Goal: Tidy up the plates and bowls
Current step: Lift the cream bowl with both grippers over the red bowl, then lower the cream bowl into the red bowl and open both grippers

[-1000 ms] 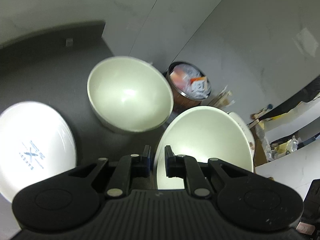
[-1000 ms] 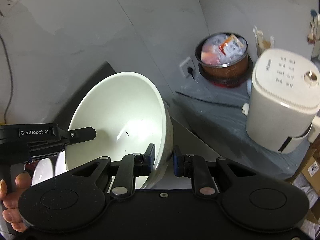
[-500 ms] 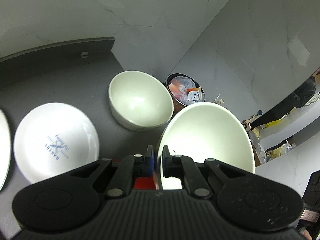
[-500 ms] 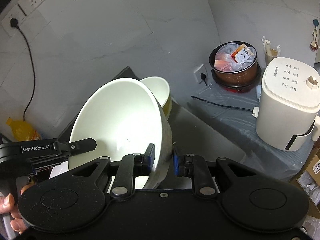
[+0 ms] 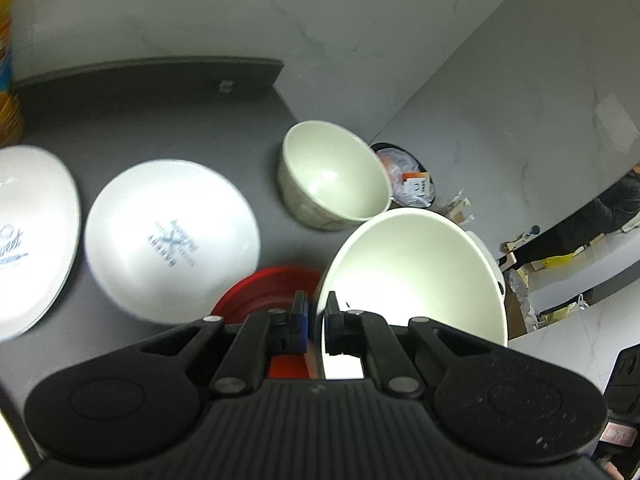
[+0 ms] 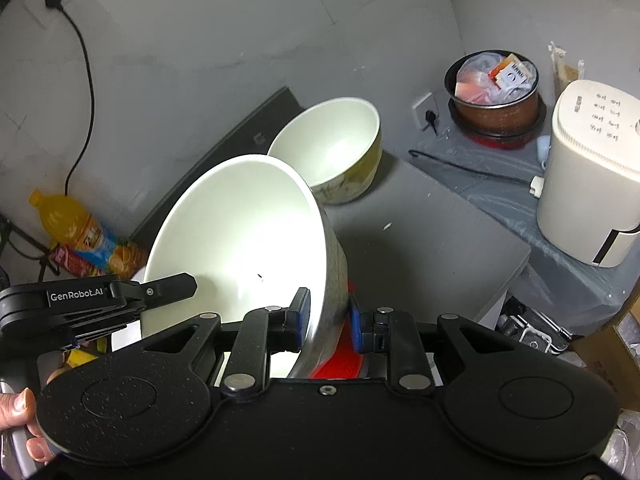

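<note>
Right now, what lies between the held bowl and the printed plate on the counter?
In the left wrist view, a red dish lies between the large white bowl, whose rim the left gripper pinches, and the printed plate.

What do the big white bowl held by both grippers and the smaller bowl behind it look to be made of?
The big white bowl looks like glazed ceramic: a bright glare on its smooth inside and a thick rim. Melamine can't be ruled out. The left gripper and right gripper each pinch its rim. The smaller bowl also looks glazed, glossy inside, with a yellowish pattern on its outer wall.
</note>
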Tool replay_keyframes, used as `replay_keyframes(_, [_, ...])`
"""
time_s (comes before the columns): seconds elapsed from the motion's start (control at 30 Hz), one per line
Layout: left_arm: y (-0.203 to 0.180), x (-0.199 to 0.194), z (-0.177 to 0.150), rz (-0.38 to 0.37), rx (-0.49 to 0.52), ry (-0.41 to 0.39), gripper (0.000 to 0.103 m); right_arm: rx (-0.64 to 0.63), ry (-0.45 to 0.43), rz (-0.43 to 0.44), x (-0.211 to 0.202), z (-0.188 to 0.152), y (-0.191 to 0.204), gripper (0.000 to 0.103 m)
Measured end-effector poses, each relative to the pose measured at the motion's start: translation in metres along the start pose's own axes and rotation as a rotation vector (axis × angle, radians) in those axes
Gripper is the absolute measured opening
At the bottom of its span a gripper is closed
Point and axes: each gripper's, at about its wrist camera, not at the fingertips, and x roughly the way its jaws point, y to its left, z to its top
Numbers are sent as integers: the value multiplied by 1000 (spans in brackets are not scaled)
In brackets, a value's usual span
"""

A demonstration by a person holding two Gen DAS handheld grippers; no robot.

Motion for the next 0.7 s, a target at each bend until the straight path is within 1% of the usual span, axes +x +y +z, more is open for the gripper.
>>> replay_keyframes(0.07, [5, 0, -3, 11, -8, 9, 5, -5, 11, 3, 3, -3, 1, 22])
replay_keyframes(0.1, [7, 0, -5, 17, -11, 11, 5, 5, 16, 6, 4, -5, 2, 21])
replay_keyframes(0.27, [18, 6, -12, 53, -31, 40, 6, 73, 52, 16, 15, -10, -2, 20])
replay_keyframes(0.43, [24, 12, -17, 94, -25, 55, 6, 65, 73, 8, 23, -15, 3, 21])
replay_keyframes(0.5, [24, 15, -18, 119, -18, 62, 6, 65, 81, 6, 26, -15, 4, 21])
replay_keyframes(0.57, [23, 18, -17, 150, -2, 69, 10, 63, 87, -1, 29, -15, 5, 21])
replay_keyframes(0.63, [22, 22, -16, 185, 11, 85, 10, 60, 93, -10, 33, -14, 7, 20])
replay_keyframes(0.7, [24, 24, -15, 196, 12, 94, 10, 46, 96, -26, 36, -14, 8, 20])
